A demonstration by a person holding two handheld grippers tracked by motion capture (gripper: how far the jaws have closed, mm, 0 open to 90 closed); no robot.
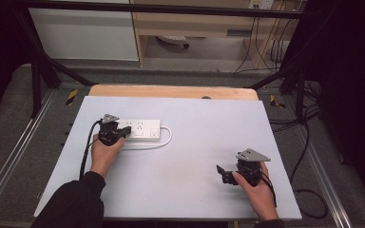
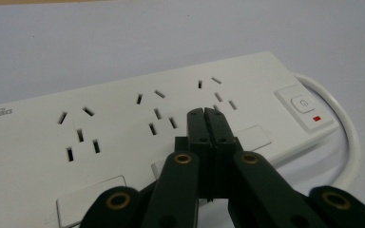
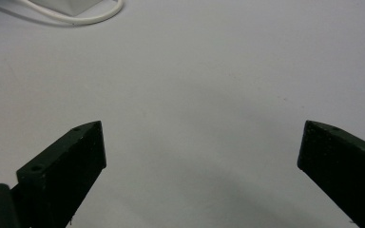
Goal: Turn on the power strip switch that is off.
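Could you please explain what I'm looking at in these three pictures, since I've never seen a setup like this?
No robot is here: a person sits at a table and holds a hand-held claw in each hand. The high view looks down from above. The other two pictures come from small cameras riding on the claws and looking along their black jaws. On the table lies a white power strip with its white cord looped beside it. The left claw is shut, its tip over the strip's sockets, near the switch; nothing is between its jaws. The right claw is open over bare table and holds nothing.
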